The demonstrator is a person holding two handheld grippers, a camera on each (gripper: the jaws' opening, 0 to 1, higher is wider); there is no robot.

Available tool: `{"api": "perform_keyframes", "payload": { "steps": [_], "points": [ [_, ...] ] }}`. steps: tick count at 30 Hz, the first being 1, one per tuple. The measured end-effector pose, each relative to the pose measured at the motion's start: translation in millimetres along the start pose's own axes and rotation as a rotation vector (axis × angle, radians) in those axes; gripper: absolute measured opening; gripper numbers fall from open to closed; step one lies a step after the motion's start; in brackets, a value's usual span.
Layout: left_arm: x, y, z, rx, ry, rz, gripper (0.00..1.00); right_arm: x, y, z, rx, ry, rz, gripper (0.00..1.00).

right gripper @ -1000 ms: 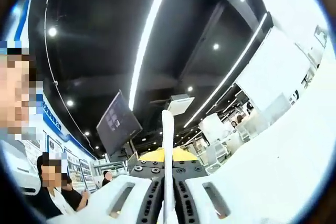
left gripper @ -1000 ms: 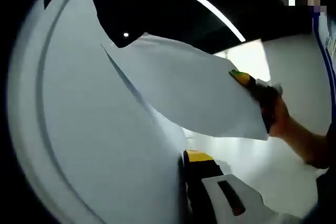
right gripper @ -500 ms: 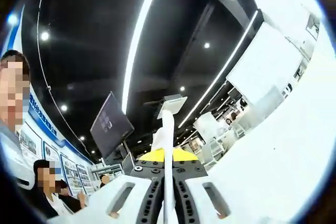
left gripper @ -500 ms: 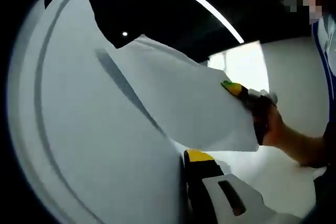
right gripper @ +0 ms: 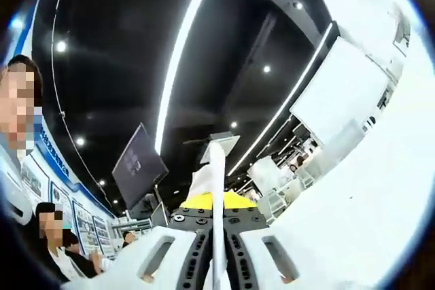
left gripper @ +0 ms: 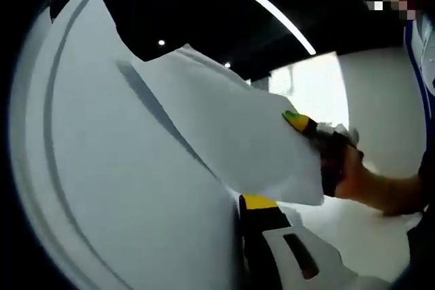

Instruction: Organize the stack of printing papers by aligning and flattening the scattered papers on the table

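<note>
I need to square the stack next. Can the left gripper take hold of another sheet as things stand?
Probably not: the left gripper looks shut on paper sheets that cover its front. The right gripper is also shut on a paper edge, so neither looks free.

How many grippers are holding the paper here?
2. The right gripper pinches the paper at its far edge, seen edge-on between that gripper's jaws in the right gripper view; the left gripper holds the near side.
</note>
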State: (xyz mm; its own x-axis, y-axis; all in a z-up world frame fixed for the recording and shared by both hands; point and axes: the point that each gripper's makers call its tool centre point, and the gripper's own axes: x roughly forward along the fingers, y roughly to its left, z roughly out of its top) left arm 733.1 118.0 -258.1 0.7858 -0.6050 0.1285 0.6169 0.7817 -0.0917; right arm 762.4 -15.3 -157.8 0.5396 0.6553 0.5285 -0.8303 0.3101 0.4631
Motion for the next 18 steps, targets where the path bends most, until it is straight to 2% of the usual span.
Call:
{"api": "perform_keyframes", "payload": {
  "steps": [18],
  "points": [
    [0, -1.5, -2.2, -0.056, -0.004, -0.017, 0.14, -7, -15, -6.6, -0.045, -0.002, -0.073, 0.0]
  ]
}}
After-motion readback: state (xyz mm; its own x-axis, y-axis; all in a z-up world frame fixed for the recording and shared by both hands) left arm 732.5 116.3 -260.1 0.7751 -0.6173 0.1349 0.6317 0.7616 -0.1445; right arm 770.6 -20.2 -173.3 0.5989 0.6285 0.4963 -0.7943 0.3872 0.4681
